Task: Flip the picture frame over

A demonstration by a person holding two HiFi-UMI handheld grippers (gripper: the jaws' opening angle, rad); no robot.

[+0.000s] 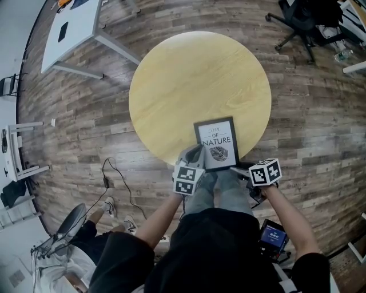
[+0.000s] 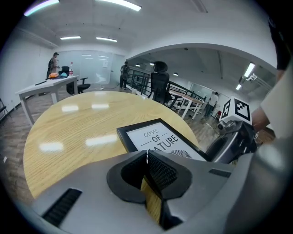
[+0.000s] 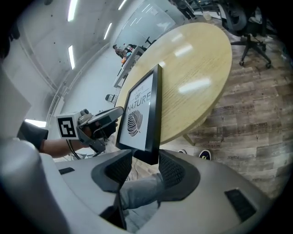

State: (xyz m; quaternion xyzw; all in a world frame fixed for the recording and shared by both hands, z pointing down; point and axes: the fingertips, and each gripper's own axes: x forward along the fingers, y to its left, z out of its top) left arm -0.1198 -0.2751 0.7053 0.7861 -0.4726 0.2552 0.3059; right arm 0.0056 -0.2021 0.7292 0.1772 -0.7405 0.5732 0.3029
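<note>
Picture frame [image 1: 216,144]: one, seen lying print side up at the near edge of the table, lower centre of the head view.
Right gripper [image 3: 145,156]: the frame's lower right corner is taken between the jaws, which appear to be pinching it.
Left gripper [image 2: 147,157]: jaws are pressed together on nothing, just beside the frame's lower left corner.
Table [image 1: 189,74]: one, round, wooden.
Grippers: two are counted.
Progress: a grip is judged made; the lift and turn-over are not yet done.

Looking like an open-plan office. White desks [image 1: 77,28] and a black swivel chair [image 1: 302,23] are sitting on plank flooring [image 1: 320,131]. Strip lights [image 2: 123,4] are running overhead.
</note>
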